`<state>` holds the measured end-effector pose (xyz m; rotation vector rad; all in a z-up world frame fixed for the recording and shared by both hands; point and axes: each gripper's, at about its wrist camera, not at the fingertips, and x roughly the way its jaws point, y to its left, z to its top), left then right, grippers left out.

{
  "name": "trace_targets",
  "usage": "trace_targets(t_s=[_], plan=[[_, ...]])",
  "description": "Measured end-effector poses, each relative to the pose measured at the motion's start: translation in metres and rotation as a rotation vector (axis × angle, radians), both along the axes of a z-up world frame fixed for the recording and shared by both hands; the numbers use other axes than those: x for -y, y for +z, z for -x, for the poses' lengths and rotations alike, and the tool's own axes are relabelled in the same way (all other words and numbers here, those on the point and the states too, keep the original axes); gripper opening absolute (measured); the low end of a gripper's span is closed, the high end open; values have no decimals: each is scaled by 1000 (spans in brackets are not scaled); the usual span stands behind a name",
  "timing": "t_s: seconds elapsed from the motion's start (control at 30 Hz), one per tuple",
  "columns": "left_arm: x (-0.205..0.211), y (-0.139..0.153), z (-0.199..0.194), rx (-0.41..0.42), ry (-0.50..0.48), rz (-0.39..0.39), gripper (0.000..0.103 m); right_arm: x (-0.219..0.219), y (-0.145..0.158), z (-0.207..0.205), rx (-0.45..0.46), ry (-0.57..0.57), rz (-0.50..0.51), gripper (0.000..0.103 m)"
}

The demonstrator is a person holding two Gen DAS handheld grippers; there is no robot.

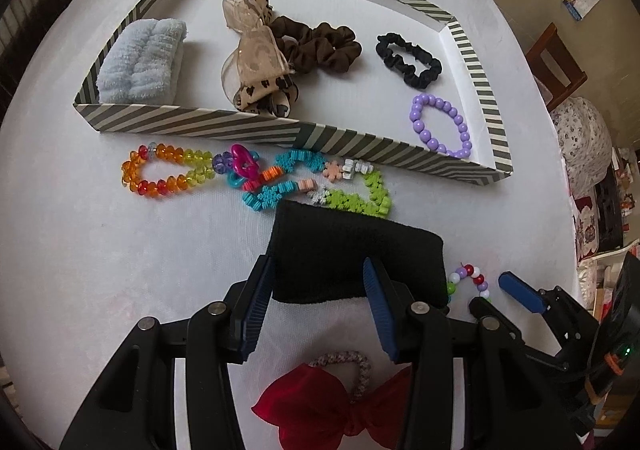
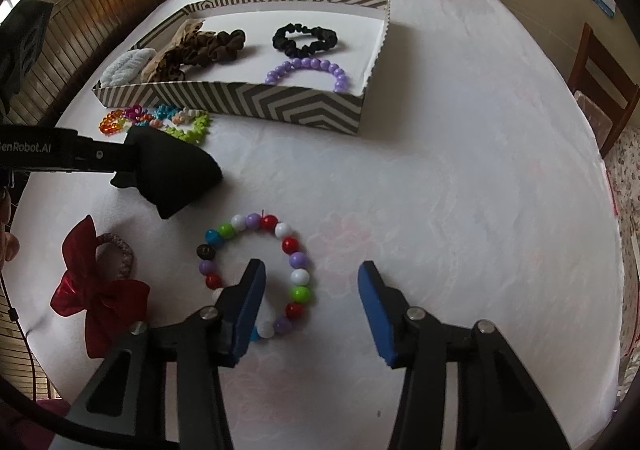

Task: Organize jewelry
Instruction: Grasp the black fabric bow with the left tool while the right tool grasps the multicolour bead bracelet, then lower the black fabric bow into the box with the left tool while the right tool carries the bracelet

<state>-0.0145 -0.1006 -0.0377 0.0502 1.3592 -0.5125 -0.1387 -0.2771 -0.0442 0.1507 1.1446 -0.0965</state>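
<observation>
Two tongs are at work. Your left tongs (image 1: 316, 290) are clenched on a black wristband (image 1: 352, 250), lifted off the counter (image 2: 440, 189) with its long axis running across the fingers, roughly parallel to the near wall of the striped tray (image 1: 248, 127). Your right tongs (image 2: 310, 290) are released, jaws wide, one finger (image 2: 250, 290) inside the loop of the multicoloured bead bracelet (image 2: 296, 278), which lies flat near the counter's near edge.

Between the wristband and the tray lie a rainbow crystal bracelet (image 1: 168, 171) and a snowflake-link chain (image 1: 320, 185), just beside the tray's near wall. A red bow hair tie (image 2: 96, 290) sits toward the near left edge.

Inside the tray: a pale blue headband (image 1: 140, 61) at the left end, a leopard-print scrunchie (image 1: 256, 61), a brown scrunchie (image 1: 320, 45), a black scrunchie (image 1: 408, 59) and a purple bead bracelet (image 1: 440, 125) in the right near corner.
</observation>
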Motion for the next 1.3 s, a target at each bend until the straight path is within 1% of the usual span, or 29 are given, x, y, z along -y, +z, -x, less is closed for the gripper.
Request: trace_targets(t_s=[0.13,0.17,0.23,0.27,0.3,0.33,0.4,0.43,0.5,0.6,0.8,0.9,1.03,1.3], plan=[[-2,-1,1,-6,7,5,38,-1,0,-1,0,5,2,49],[-3,-2,1,-7,9,7,38,-1,0,-1,1,9,8,47],[-5,-2,1,-9,16,22,38,-3,-1,-1,2,21,28,34],[-7,-3,2,-9,19,29,35,-3,0,-1,2,25,35,30],[-8,-3,2,-9,20,34,28,-3,0,-1,3,28,37,24],[-9,-3,3,-3,19,28,24,-2,0,-1,5,32,34,18],[-12,-2,4,8,15,25,8,-1,0,-1,9,40,28,12],[-12,-2,3,7,9,26,4,-1,-1,-1,11,44,27,10],[-14,-2,3,1,7,37,0,0,-1,-1,13,50,19,10],[-20,4,5,1,10,68,0,4,3,1,19,46,-9,10],[-26,28,12,23,-7,129,0,10,31,3,81,36,-29,10],[-28,45,14,47,-14,151,0,13,47,3,117,32,-43,10],[-29,75,17,98,-32,174,0,13,69,1,160,37,-53,10],[-35,131,5,209,-52,202,0,12,106,-11,236,63,-53,10]])
